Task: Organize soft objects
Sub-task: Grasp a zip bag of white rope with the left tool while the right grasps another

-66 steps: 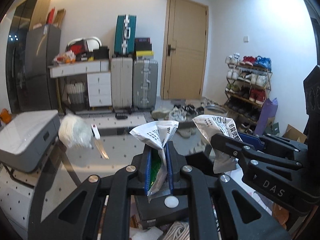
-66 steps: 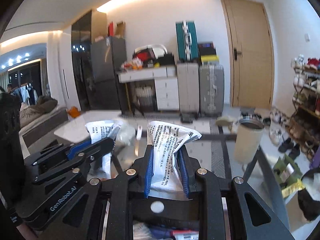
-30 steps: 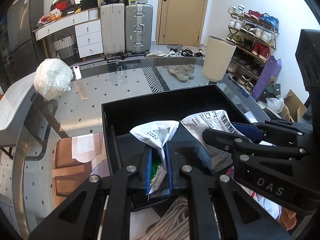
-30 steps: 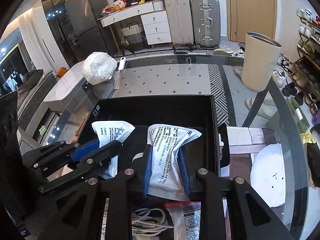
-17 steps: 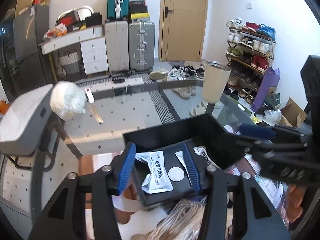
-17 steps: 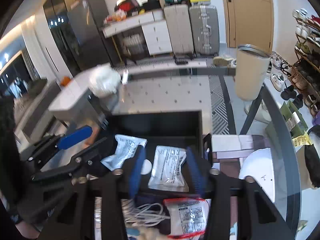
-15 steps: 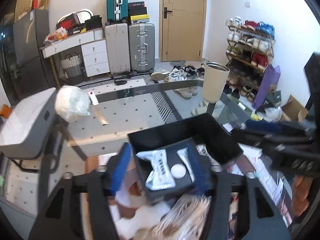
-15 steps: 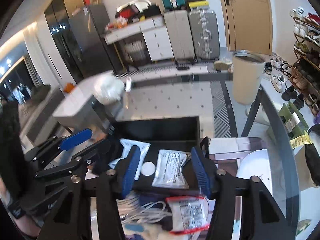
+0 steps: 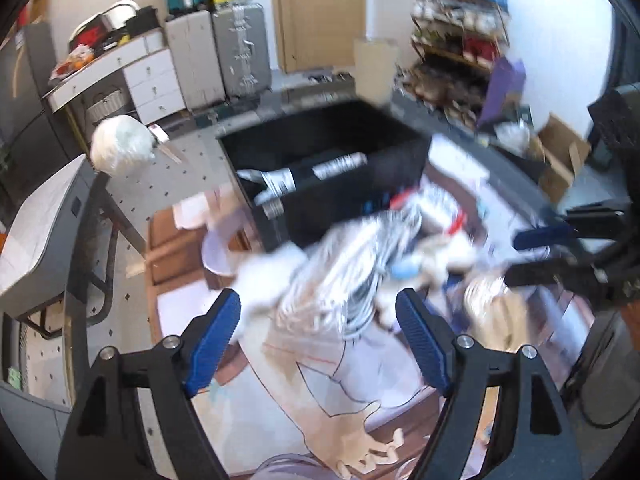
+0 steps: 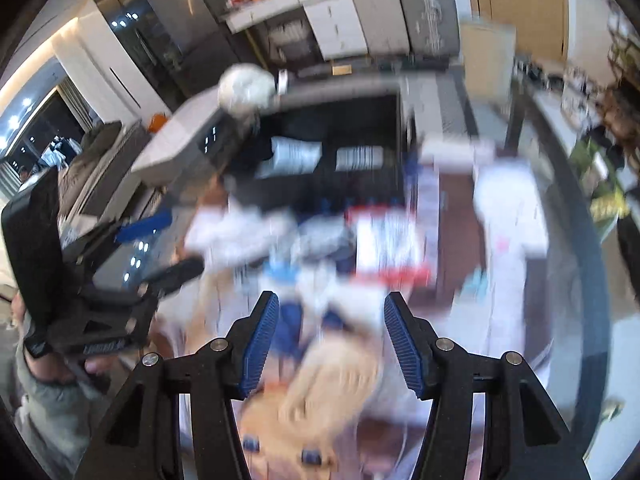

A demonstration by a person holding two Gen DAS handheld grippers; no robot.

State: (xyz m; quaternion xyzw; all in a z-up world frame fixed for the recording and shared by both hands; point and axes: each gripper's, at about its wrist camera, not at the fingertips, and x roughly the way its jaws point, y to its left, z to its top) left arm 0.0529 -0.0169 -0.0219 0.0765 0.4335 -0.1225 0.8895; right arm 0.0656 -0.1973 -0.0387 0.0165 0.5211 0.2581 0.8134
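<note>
Both views are motion-blurred. A black bin stands on the glass table and holds two white printed packets, also seen in the right wrist view. My left gripper is open and empty, above a heap of soft items with a coil of pale rope. My right gripper is open and empty, above a tan plush item and a red-edged packet. The bin shows in the right wrist view. Each gripper shows at the edge of the other's view.
A white bagged ball lies on the table's far left. A beige cylinder bin stands beyond the table. A white plate lies right of the heap. Suitcases, drawers and a shoe rack line the walls.
Both grippers opened and let the white packets drop into the black bin. Both then pulled back toward me and now hover over the heap of items in front of the bin.
</note>
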